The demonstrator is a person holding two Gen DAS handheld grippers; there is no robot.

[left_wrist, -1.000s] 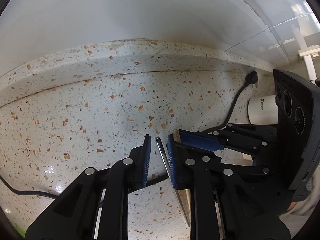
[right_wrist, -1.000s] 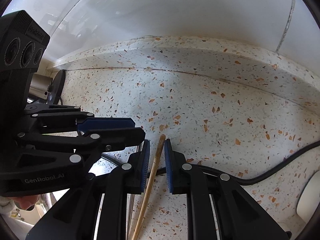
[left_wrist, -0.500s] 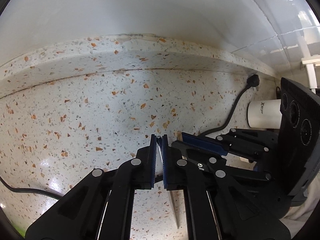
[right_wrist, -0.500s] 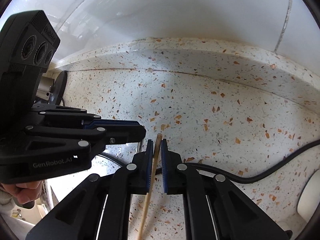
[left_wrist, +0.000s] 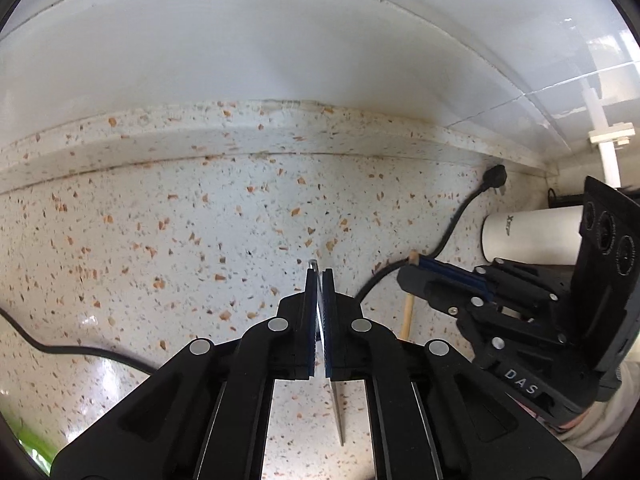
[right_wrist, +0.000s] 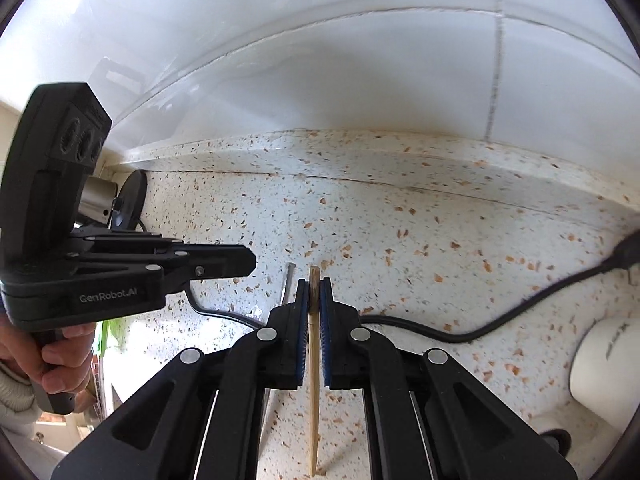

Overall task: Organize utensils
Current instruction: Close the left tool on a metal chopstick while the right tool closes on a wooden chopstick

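Observation:
My left gripper (left_wrist: pixel 319 276) is shut on a thin metal stick (left_wrist: pixel 338 412), whose top end pokes just past the fingertips. Its lower end hangs above the speckled countertop (left_wrist: pixel 180 240). My right gripper (right_wrist: pixel 314 286) is shut on a wooden chopstick (right_wrist: pixel 313 400), which runs down between the blue pads. The two grippers are side by side. In the left wrist view the right gripper (left_wrist: pixel 414 270) appears with the wooden chopstick (left_wrist: pixel 407 316) below it. The right wrist view shows the left gripper (right_wrist: pixel 250 260), held by a hand (right_wrist: pixel 60 360), with the metal stick (right_wrist: pixel 287 284) next to it.
A black cable (right_wrist: pixel 460 332) crosses the counter to a plug (left_wrist: pixel 494 178) at the raised back ledge (left_wrist: pixel 280 140). A white cylinder (left_wrist: pixel 528 236) lies at the right. A steel cylinder with a black disc (right_wrist: pixel 128 200) stands at the left by the tiled wall.
Both grippers have closed from slightly open onto their sticks, the left on the metal one and the right on the wooden one. Both have since risen off the counter.

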